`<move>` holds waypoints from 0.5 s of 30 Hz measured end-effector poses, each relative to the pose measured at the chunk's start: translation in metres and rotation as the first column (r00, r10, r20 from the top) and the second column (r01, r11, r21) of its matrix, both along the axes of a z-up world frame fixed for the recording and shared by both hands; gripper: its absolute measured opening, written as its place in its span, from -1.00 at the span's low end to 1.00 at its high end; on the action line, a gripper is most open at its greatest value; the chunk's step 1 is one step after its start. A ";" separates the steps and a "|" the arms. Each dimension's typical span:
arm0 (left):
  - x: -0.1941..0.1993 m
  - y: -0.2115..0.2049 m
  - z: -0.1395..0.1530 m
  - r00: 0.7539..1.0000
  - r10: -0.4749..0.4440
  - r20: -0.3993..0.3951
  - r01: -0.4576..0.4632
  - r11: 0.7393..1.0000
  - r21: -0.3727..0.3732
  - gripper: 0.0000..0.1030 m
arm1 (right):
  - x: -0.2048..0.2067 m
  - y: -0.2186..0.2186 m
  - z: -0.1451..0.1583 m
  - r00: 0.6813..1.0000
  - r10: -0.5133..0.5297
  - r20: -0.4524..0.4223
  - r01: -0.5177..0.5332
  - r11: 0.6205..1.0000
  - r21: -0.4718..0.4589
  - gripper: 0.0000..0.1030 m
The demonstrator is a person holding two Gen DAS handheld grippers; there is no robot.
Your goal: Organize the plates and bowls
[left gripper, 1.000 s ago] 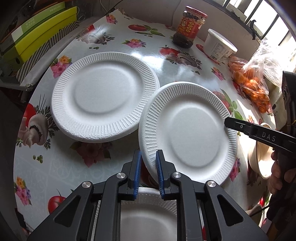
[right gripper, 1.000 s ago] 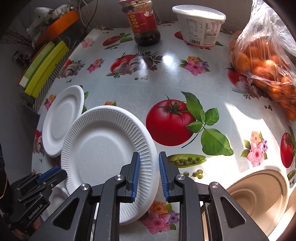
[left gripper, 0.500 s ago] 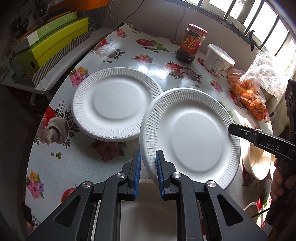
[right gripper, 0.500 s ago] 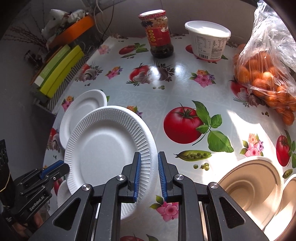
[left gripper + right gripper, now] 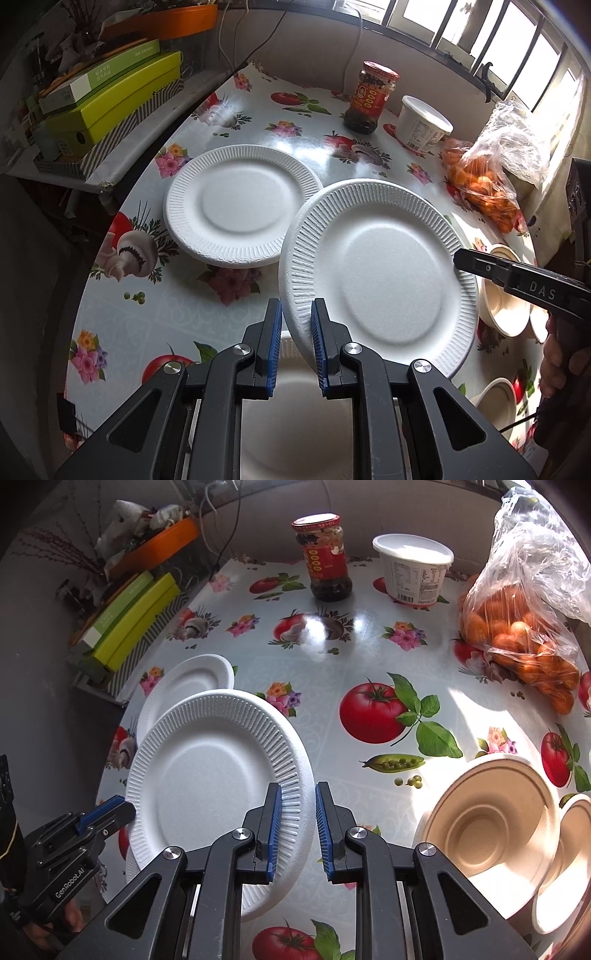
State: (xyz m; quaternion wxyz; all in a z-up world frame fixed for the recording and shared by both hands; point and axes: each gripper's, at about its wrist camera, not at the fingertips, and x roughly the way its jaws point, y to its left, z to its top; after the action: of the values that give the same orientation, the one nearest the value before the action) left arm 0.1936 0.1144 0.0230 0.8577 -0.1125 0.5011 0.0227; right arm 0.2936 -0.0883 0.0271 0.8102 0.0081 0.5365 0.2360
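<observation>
While the left gripper (image 5: pixel 296 325) clamps one edge of a white foam plate (image 5: pixel 384 273) and the right gripper (image 5: pixel 298 805) clamps the opposite edge, the plate hangs tilted above the flowered tablecloth (image 5: pixel 369 657). Beside it lies a second white plate (image 5: pixel 240 203) flat on the cloth — partly overlapped in view. Two beige bowls (image 5: pixel 487 819) sit to the right, touching.

Matt foam plates on a glossy printed tablecloth

The white ribbed foam plate (image 5: pixel 380 273) looks matt and finely grained; the floral vinyl tablecloth (image 5: pixel 369 657) shines wet-smooth; the beige pulp bowl (image 5: pixel 491 819) is dull; the clear crinkled plastic bag (image 5: pixel 532 590) glistens.
</observation>
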 end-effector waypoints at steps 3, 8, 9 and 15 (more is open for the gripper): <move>-0.008 0.000 0.003 1.000 -0.003 0.010 0.003 1.000 0.000 -0.67 | -0.008 0.000 0.001 1.000 -0.001 0.002 0.001 1.000 -0.005 -0.64; -0.021 0.001 0.006 1.000 -0.004 0.026 0.004 1.000 0.003 -0.67 | -0.021 0.000 0.002 1.000 0.003 0.010 -0.003 1.000 -0.001 -0.64; -0.024 0.002 0.006 1.000 -0.002 0.027 0.002 1.000 0.004 -0.67 | -0.024 0.000 0.002 1.000 0.006 0.010 -0.006 1.000 -0.001 -0.64; -0.040 0.007 0.005 0.999 0.006 0.032 -0.006 1.000 0.006 -0.67 | -0.040 0.004 0.002 1.000 0.016 0.016 -0.016 1.000 0.005 -0.64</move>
State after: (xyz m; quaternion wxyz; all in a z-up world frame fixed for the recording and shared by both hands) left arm 0.1541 0.1214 0.0277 0.8658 -0.1118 0.4870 0.0252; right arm 0.2540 -0.0839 0.0288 0.8124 0.0041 0.5297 0.2438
